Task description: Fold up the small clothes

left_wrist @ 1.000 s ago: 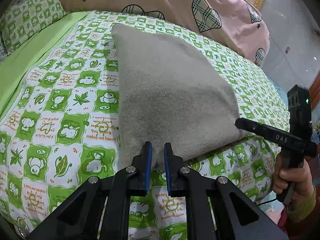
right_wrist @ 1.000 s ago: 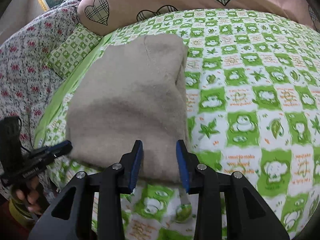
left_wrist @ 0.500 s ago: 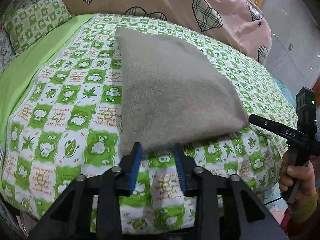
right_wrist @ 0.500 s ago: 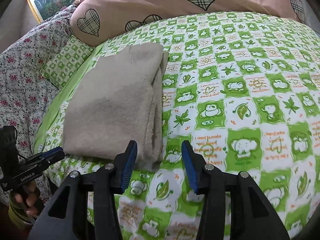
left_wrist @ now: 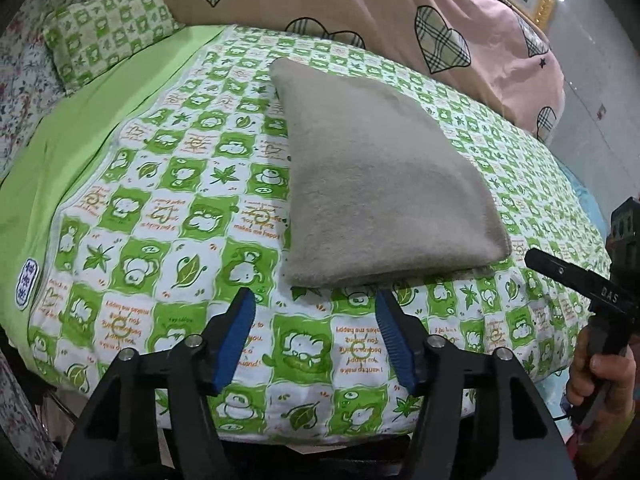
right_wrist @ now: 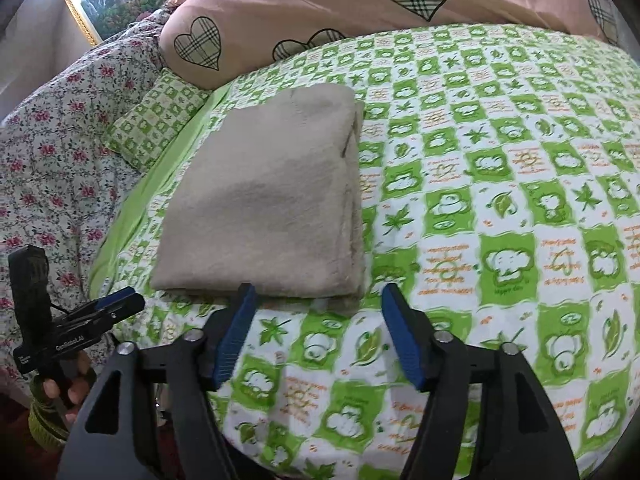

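Observation:
A folded beige fleece garment (left_wrist: pixel 380 184) lies flat on the green-and-white patterned bedspread (left_wrist: pixel 160 208); the right wrist view shows the same garment (right_wrist: pixel 272 200) with its layered edges on its right side. My left gripper (left_wrist: pixel 314 304) hovers just short of the garment's near edge, its jaws opening, nothing between them. My right gripper (right_wrist: pixel 318 300) hangs before the garment's near right corner, its jaws opening too, with only the bedspread (right_wrist: pixel 500 200) behind the gap. Each gripper also appears at the other view's edge, held by a hand.
A pink duvet with plaid hearts (left_wrist: pixel 360 4) is bunched at the back of the bed. A small green checked pillow (left_wrist: pixel 104 32) and a floral cover (right_wrist: pixel 52 168) lie at the left. The bed's front edge drops off just below the grippers.
Both grippers let go of the garment's near edge, opened wider and pulled back from it. The garment now lies flat and folded on the bedspread.

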`<state>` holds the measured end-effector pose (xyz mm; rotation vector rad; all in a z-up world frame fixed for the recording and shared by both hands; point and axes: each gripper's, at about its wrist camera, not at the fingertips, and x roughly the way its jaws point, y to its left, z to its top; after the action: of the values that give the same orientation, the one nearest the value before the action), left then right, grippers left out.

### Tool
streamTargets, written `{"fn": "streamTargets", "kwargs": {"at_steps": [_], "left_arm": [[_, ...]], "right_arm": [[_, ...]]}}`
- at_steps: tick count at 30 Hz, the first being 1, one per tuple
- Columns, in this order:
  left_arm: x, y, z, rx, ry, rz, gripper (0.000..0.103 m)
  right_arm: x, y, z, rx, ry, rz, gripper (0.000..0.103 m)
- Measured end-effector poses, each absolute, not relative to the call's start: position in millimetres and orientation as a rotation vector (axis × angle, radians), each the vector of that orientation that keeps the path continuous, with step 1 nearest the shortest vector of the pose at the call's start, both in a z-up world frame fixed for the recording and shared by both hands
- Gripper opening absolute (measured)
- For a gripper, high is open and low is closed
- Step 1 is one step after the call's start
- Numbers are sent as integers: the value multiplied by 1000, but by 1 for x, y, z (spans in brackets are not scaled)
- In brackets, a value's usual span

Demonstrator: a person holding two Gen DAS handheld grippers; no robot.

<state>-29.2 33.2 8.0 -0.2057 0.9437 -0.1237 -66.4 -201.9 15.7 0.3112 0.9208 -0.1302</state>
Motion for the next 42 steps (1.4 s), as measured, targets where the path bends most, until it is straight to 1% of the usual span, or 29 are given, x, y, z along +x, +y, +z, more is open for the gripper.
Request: {"fn": "streamTargets", "kwargs": {"at_steps": [1,3,8,10,16,18,23,28,38,39,41,42], "left_arm": [[-31,34,9,-206,943,-115,67],[-33,35,11,-191,940,-90,70],[-39,38,15,-140,921,-28,80],[-38,40,15,-128,920,-12,81],[-21,46,14,-162,945,-25,82],[-11,48,17,-180,940,-42,82],[37,58,27,-243,920,-80,84],[97,63,24,-284,946,-98,84],[203,86,-2,-409,986,-104,84],[212,88,-4,-421,988,-106,84],[229,91,-9,-425,995,-95,83],[235,91,-10,-418,996,-91,83]], "right_arm": [[-66,-201,15,316,923,-124,75],[-66,-201,14,315,925,-119,79],[-68,-195,14,273,926,-128,79],[-67,-194,15,250,919,-135,80],[-46,-208,16,324,939,-83,80],[-34,-217,20,340,913,-88,80],[5,-243,34,390,849,-106,80],[57,-255,33,399,888,-91,80],[149,-293,9,452,943,-81,79],[155,-296,5,461,953,-84,78],[169,-303,-4,491,977,-49,71],[175,-304,-9,500,986,-32,63]]}}
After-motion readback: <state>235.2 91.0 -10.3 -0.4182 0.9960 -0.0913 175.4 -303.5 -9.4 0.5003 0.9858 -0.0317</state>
